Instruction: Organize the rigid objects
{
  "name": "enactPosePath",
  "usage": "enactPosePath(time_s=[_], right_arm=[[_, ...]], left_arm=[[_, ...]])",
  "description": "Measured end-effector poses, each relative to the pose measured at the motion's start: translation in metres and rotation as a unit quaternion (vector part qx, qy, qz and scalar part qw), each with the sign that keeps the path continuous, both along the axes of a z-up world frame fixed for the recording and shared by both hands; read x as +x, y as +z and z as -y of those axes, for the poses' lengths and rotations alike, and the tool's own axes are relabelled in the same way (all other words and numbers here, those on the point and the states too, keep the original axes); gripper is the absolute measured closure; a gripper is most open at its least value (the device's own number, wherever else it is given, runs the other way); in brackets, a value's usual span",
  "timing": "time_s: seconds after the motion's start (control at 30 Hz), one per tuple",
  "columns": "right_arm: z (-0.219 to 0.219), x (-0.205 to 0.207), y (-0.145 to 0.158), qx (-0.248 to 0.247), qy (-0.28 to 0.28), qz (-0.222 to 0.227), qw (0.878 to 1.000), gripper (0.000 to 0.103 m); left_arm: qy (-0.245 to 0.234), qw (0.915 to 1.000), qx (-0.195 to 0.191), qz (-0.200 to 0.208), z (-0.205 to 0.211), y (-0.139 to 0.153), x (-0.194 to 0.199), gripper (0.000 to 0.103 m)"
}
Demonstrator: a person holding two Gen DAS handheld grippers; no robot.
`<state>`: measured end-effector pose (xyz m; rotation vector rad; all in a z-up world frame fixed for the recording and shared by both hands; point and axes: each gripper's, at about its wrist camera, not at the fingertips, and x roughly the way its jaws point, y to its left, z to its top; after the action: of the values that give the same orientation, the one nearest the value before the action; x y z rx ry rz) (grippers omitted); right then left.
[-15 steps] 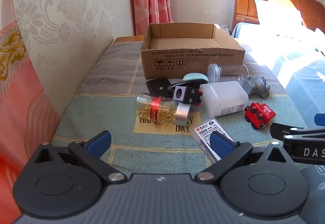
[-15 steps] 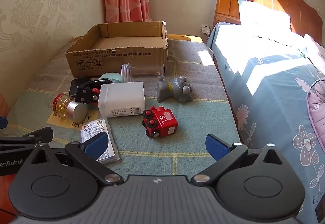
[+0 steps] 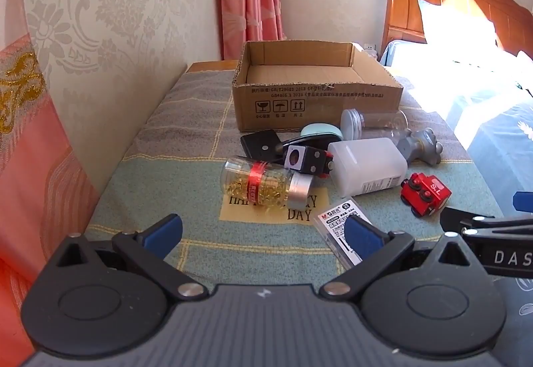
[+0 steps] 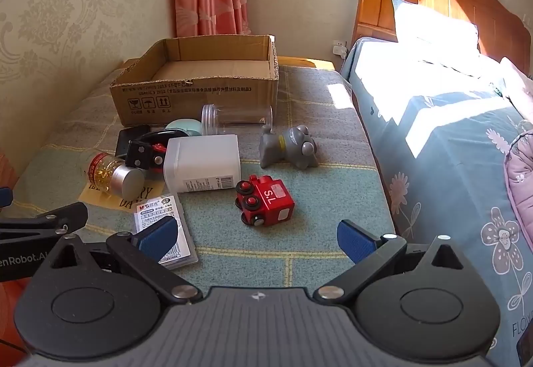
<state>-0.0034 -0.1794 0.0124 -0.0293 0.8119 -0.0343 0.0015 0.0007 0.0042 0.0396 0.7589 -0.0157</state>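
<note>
On the blanket ahead of both grippers' wide, empty jaws lie the red toy train [image 4: 265, 200] and gold-filled jar [image 3: 263, 182].

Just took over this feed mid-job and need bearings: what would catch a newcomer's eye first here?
The open cardboard box at the back of the blanket, nothing visible inside. In front of it lies a jumble: a white plastic bottle on its side, a red toy train nearest the right tongs, and a jar of golden capsules ahead of the left tongs. Both tongs are open.

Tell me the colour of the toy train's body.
Red, with black wheels and "S.L" on its side; the toy train shows best in the right wrist view.
</note>
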Motion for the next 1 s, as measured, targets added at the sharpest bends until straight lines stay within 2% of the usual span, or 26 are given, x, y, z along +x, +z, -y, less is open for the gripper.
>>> enactPosePath(time_s=[1.0], right_arm=[[-0.0018, -0.0031, 0.0029, 0.001, -0.001, 0.004, 1.000, 0.000]], left_arm=[[-0.001, 1.0000, -0.001, 0.006, -0.0004, 0.0028, -0.0021, 0.001]])
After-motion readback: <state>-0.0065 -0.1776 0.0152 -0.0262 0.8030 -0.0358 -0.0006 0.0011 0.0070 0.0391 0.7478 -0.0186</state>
